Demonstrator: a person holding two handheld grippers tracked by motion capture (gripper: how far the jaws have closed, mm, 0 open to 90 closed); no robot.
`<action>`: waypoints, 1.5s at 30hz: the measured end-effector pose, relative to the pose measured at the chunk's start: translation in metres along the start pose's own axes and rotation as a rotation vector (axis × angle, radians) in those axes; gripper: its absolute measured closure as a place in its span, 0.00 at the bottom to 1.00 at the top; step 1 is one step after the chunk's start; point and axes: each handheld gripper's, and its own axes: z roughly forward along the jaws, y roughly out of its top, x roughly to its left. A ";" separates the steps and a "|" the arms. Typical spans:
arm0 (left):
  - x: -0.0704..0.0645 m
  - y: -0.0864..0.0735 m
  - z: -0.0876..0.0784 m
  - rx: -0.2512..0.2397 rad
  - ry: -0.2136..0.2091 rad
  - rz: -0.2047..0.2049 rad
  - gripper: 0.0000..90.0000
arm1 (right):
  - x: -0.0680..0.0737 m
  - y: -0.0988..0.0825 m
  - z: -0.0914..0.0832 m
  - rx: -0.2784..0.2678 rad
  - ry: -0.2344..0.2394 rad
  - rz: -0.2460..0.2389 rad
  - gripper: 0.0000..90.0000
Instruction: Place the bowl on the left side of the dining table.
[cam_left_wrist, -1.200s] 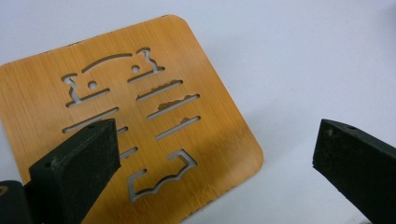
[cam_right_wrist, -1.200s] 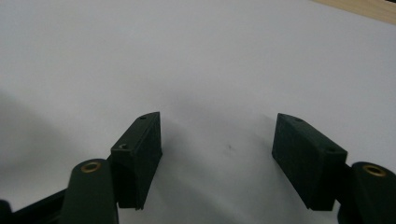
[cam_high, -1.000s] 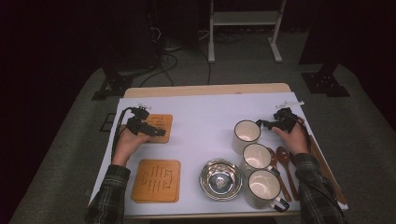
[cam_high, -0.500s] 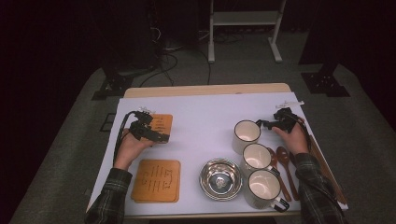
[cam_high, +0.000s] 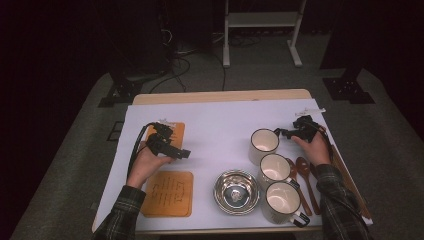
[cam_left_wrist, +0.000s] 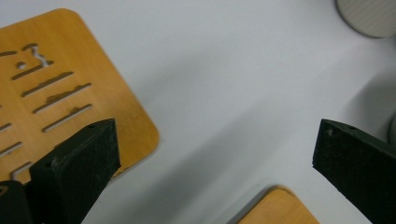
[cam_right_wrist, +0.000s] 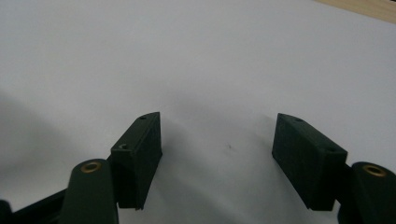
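Across the white paper-covered table (cam_high: 220, 125), largest first:

- Two orange slotted wooden trivets at the left: far trivet (cam_high: 176, 131) at 10 o'clock, near trivet (cam_high: 168, 194) at 8 o'clock; long axes run near-to-far.
- Polished steel bowl (cam_high: 236, 191) at 6 o'clock, three cream mugs (cam_high: 273, 168) in a row beside it, brown wooden spoons (cam_high: 303, 175) at the right edge.
- Left gripper (cam_high: 184, 153) hangs over the gap between the trivets, jaws wide apart, nothing held. In the left gripper view one jaw overlaps the corner of one trivet (cam_left_wrist: 56, 84); the other trivet's corner (cam_left_wrist: 280, 210) peeks in below. This hand is the nearer to both.
- Right gripper (cam_high: 280, 132) sits just beside the farthest mug at 2 o'clock, jaws parted over bare paper (cam_right_wrist: 219, 70).

Judgement: the coming grab likely turns on the trivet edge lying at 7 o'clock of the left jaws.
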 end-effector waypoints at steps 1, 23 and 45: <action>-0.002 0.000 0.001 -0.003 -0.005 0.003 0.00 | 0.000 0.000 0.000 -0.001 -0.001 -0.002 0.35; -0.041 0.006 0.010 0.007 -0.095 0.069 0.00 | 0.001 0.000 0.000 -0.001 -0.005 -0.007 0.35; -0.069 0.011 0.019 0.035 -0.146 0.125 0.00 | 0.001 0.000 0.000 -0.002 -0.007 -0.009 0.35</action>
